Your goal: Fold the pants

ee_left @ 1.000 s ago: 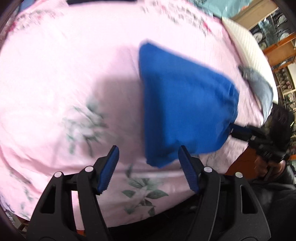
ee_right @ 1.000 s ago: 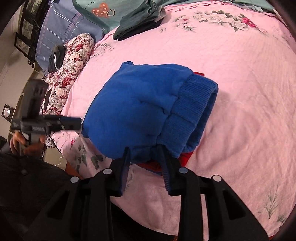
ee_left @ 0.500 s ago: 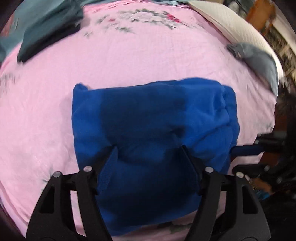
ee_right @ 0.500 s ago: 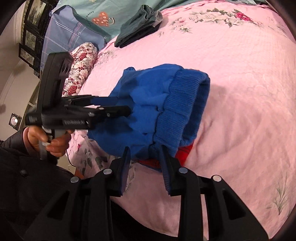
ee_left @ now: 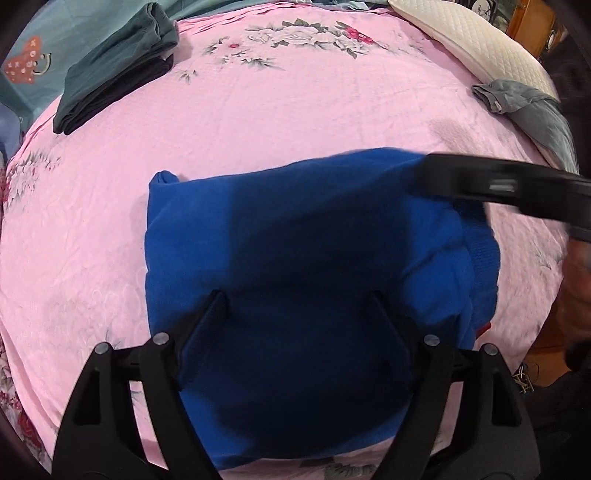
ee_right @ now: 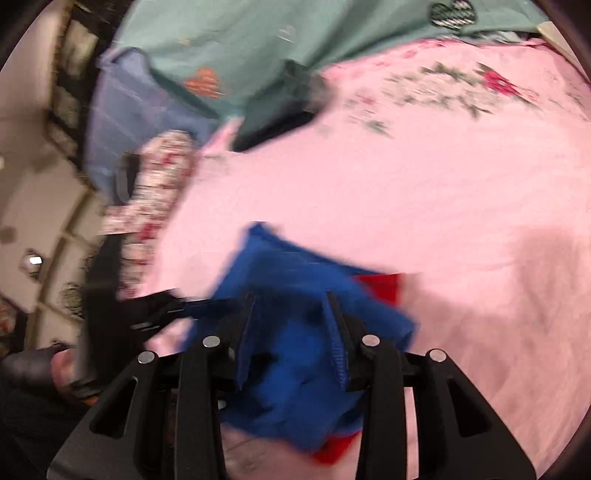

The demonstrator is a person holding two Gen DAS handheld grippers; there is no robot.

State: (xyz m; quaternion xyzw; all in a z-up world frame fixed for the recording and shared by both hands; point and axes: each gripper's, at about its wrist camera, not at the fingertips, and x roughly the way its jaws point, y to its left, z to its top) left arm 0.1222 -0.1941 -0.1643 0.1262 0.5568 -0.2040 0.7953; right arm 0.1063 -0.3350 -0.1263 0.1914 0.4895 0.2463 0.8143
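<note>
The folded blue pants [ee_left: 295, 229] lie on the pink floral bedsheet [ee_left: 295, 103]. From above, my left gripper [ee_left: 297, 299] points down at them, its jaws opening wide over the near half, and the pads do not squeeze the cloth. My right gripper [ee_right: 290, 299] is shut on a bunch of the blue pants [ee_right: 295, 362], with red lining [ee_right: 380, 284] showing at the edge. In the left wrist view the right gripper [ee_left: 498, 188] is a blurred black bar over the far right corner. The left gripper [ee_right: 166, 306] shows at the left of the blurred right wrist view.
A folded dark green garment [ee_left: 114, 85] lies at the far left of the bed. At the far right are a white pillow [ee_left: 480, 40] and a grey garment [ee_left: 528, 107]. Beyond the sheet are a teal blanket [ee_right: 295, 33] and a floral pillow [ee_right: 155, 192].
My left gripper swung from beside the pants to above them and its jaws spread wider. My right gripper moved across over the pants with the cloth still in it, and its view went blurred.
</note>
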